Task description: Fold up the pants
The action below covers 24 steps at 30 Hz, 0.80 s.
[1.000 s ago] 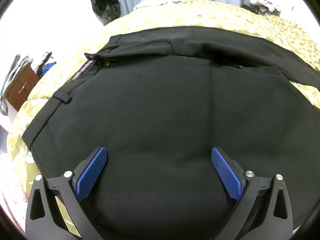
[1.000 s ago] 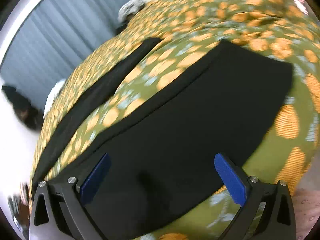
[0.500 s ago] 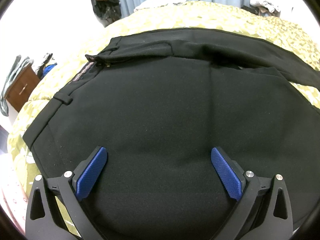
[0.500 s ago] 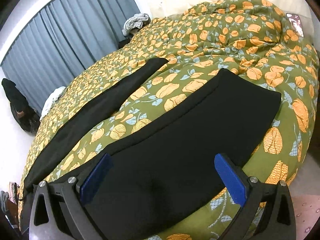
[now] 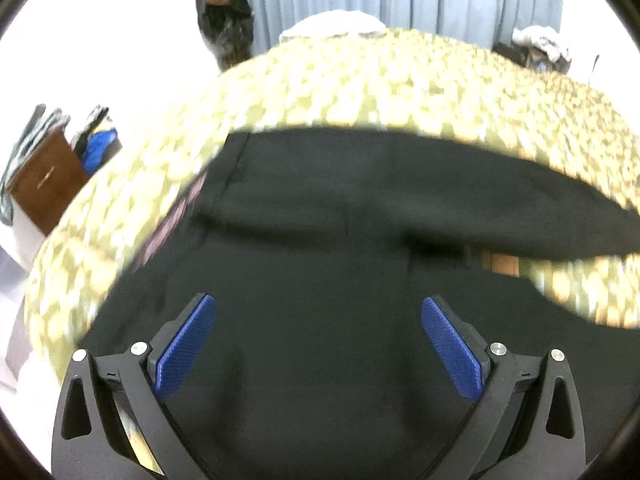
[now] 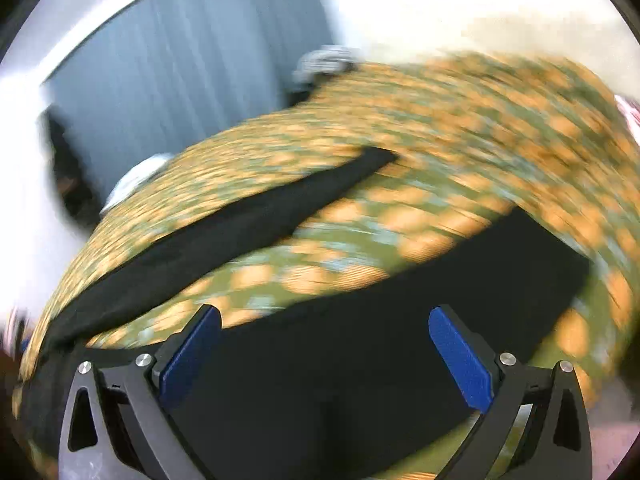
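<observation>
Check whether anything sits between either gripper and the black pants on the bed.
Nothing visible does. The left gripper and right gripper are both open, with only the black pants between and ahead of their fingers. The pants lie spread on the floral bedspread.

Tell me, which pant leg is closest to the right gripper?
The wide black leg right under the right gripper. The other leg lies farther off across the leafy bedspread.

Heavy motion blur, blown-out whites, fisheye edges.
</observation>
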### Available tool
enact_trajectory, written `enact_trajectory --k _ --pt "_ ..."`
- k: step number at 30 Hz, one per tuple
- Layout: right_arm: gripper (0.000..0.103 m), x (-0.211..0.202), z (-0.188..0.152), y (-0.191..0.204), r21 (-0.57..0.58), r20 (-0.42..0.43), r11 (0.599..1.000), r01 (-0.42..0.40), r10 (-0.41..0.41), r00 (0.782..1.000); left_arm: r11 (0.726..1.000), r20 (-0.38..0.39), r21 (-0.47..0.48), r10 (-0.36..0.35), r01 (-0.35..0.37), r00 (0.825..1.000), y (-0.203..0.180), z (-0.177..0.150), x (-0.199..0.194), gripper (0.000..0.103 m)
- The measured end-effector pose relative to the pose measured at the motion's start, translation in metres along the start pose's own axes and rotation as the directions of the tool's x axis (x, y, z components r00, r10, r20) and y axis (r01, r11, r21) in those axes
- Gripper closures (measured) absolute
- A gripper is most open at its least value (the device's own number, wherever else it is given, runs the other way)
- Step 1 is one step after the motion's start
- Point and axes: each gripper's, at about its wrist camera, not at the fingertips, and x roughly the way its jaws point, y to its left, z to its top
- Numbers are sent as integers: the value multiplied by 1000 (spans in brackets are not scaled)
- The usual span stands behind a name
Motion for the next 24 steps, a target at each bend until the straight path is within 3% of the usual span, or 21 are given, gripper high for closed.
enact_trajectory --k 3,5,7,10,12,15,18,20,22,24 --pt "0 30 22 61 -135 -61 969 -208 202 978 999 43 -42 21 -20 999 -7 43 19 0" --pt "0 55 42 98 -167 -116 925 -340 324 939 996 64 -64 58 -54 996 -13 62 34 0" --pt "0 94 64 133 -141 -199 870 -473 443 874 990 35 -109 96 -92 995 -17 75 61 0" --pt "0 156 82 157 -61 -302 843 -534 495 815 982 -60 -160 94 -102 994 -18 71 105 0" --pt "0 193 86 157 -33 -360 848 -528 483 798 981 -123 -144 109 -127 986 -19 59 130 0" --pt "0 246 90 135 -34 -456 860 -509 440 773 987 -95 -115 104 -115 990 -20 43 140 0" --pt "0 281 104 79 -35 -474 880 -474 404 783 987 -70 -116 99 -107 993 -18 38 137 0" --pt "0 304 116 23 -36 -493 923 -383 317 810 988 -49 -121 88 -93 995 -18 33 135 0" --pt "0 315 135 -38 -79 -485 968 -237 171 857 988 -39 -123 86 -90 996 -16 31 135 0" --pt "0 315 163 -105 -100 -452 995 -24 -23 892 988 -31 -119 93 -96 995 -18 31 135 0"
